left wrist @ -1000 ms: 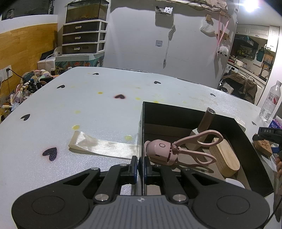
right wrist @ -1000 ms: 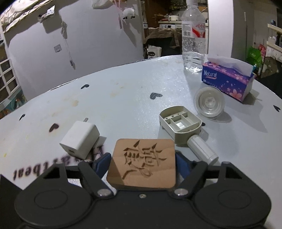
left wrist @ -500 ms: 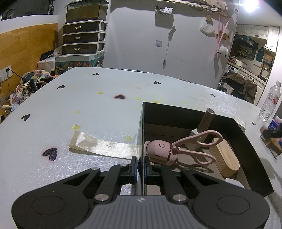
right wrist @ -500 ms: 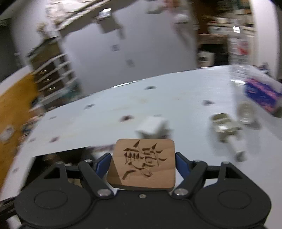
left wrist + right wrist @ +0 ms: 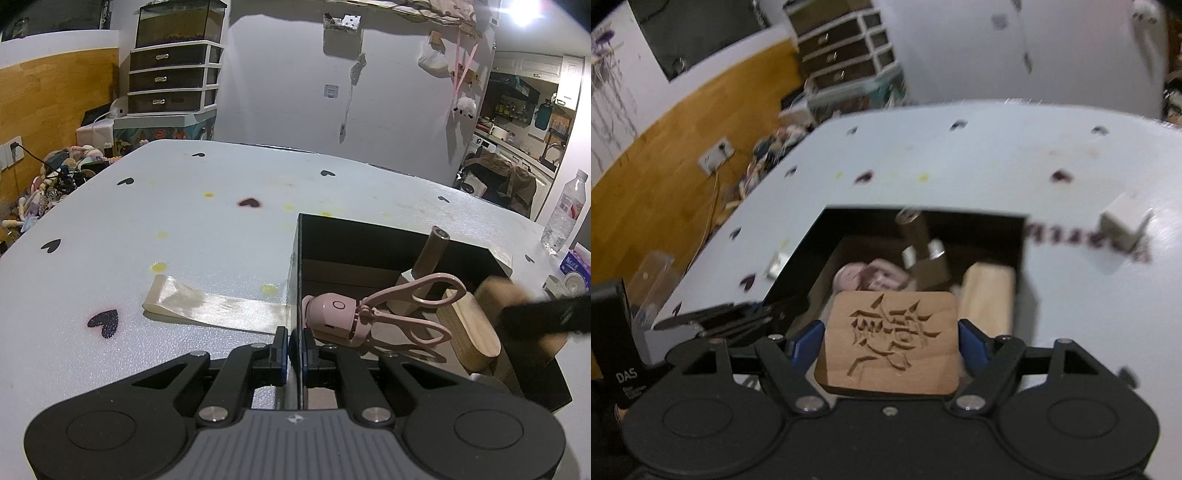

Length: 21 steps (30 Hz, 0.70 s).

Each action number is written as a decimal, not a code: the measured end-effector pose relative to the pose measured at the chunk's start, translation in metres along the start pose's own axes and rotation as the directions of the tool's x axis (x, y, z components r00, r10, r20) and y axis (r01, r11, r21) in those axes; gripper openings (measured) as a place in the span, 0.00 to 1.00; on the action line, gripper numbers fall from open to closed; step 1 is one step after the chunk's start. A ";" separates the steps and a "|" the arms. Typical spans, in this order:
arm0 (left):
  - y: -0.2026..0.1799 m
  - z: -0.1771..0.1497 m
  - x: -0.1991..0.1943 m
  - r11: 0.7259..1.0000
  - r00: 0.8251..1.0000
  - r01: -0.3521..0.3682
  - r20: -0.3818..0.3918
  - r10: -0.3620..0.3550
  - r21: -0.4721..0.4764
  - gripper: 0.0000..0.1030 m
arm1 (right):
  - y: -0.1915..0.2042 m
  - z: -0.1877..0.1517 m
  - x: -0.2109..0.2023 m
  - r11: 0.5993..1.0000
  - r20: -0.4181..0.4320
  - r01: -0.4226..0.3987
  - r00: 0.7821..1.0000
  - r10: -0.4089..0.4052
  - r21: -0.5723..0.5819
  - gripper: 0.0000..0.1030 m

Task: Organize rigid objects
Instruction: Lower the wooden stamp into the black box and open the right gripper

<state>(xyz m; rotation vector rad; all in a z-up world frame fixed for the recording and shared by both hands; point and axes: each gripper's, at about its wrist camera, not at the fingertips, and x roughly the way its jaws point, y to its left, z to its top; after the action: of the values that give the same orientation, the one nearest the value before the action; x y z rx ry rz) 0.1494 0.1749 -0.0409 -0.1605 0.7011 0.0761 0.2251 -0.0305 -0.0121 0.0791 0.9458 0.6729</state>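
My left gripper (image 5: 291, 347) is shut on the near left wall of the black box (image 5: 369, 236) on the white table. Inside the box lie a pink gadget with loop handles (image 5: 332, 317), a rounded wooden block (image 5: 469, 332) and a brown cylinder on a white base (image 5: 432, 251). My right gripper (image 5: 890, 341) is shut on a square wooden tile with a carved character (image 5: 890, 332) and hovers over the box's (image 5: 923, 212) near edge. From the left wrist the right gripper (image 5: 546, 314) and the tile (image 5: 498, 295) are a blur at the box's right side.
A strip of clear tape (image 5: 207, 306) lies on the table left of the box. A white charger cube (image 5: 1123, 225) sits beyond the box's right corner on printed lettering. A water bottle (image 5: 565, 214) and a tissue box (image 5: 576, 262) stand at the far right.
My right gripper has swung left and upward with the wooden tile, from the table by the charger to above the box, rolling as it went. The left gripper has kept still.
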 end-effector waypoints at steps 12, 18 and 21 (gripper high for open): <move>0.004 0.000 0.000 1.000 1.000 0.025 0.002 -0.025 -0.009 0.09 | 0.015 -0.002 0.039 0.999 -0.122 -0.033 0.992 0.034 0.005 0.77; 0.007 -0.001 0.000 0.999 0.999 0.034 0.003 -0.034 -0.016 0.09 | 0.011 -0.003 0.034 0.996 -0.127 -0.067 0.989 0.073 0.051 0.80; 0.007 -0.001 0.000 0.999 0.999 0.033 0.003 -0.033 -0.016 0.09 | 0.012 -0.003 0.033 0.997 -0.124 -0.070 0.989 0.075 0.044 0.80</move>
<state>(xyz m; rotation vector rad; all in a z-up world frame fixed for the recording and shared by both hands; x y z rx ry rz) 0.1477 0.1814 -0.0426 -0.1875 0.6949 0.0500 0.2300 -0.0034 -0.0333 0.1081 1.0814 0.7325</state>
